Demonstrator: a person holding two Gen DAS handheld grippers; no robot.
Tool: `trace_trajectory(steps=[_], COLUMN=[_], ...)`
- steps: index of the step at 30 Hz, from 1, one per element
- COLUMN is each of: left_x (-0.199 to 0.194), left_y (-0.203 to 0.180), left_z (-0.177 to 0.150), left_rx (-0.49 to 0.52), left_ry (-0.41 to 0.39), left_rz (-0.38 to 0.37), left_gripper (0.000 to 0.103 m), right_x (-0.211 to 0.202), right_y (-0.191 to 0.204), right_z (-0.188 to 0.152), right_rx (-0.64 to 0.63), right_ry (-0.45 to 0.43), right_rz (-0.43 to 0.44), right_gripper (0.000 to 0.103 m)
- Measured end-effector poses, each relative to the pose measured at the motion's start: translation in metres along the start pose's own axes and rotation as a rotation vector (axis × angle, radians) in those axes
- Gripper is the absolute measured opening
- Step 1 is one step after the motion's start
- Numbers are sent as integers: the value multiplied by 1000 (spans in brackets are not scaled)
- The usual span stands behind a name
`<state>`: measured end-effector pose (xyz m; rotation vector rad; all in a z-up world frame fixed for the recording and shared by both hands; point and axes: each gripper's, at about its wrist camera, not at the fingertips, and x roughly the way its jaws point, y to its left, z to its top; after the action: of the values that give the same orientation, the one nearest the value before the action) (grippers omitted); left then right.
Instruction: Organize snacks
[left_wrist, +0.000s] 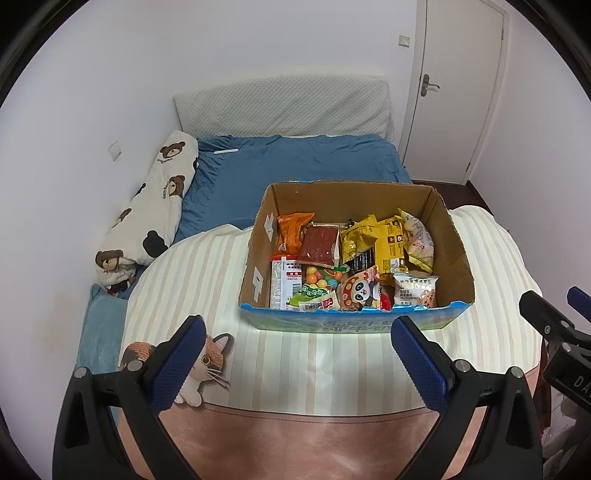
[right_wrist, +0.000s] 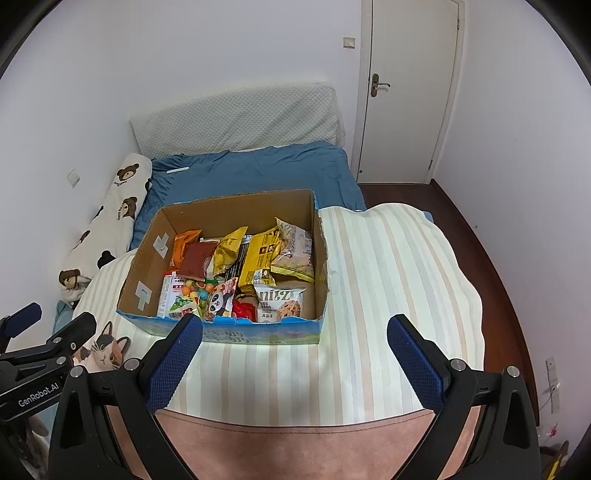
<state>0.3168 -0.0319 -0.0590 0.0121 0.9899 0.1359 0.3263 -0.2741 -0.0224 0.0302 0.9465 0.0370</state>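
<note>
A: White-walled bedroom, closed door at about 1 o'clock in the left wrist view. Bed with blue sheet, a striped blanket laid over the near half, bear-print pillow along the wall at 10 o'clock.

B: Where are the snacks?

A: All in an open cardboard box standing on the striped blanket, just past both grippers. Inside, far row: orange packet at the box's 10 o'clock, dark red packet beside it, yellow bags toward 1 o'clock. Near row: bag of coloured candy balls, panda packet, and a white cookie packet at the box's 5 o'clock. Packets overlap and lean on each other.

B: Left gripper?

A: Left gripper has its blue pads spread wide apart, nothing between them, held over the blanket short of the box's near wall. A cat-shaped cushion lies under the left pad.

B: Right gripper?

A: Right gripper likewise wide apart and empty, over the blanket; in its own view the box sits at 11 o'clock, its left pad overlapping the box's near edge. Each gripper shows at the other's frame edge, side by side, not touching.

B: Anything else?

A: Dark wooden floor at 3 o'clock, right wrist view.
</note>
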Motion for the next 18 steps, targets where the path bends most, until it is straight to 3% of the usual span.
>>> trace_trajectory(steps=[18], left_x=[-9], left_y=[-3], left_z=[4], left_rx=[7], left_ry=[-18], left_rz=[-9], left_gripper=[103], right_x=[-8], right_y=[1], right_z=[0], right_rx=[-3], right_ry=[-15], right_rz=[10], right_gripper=[102])
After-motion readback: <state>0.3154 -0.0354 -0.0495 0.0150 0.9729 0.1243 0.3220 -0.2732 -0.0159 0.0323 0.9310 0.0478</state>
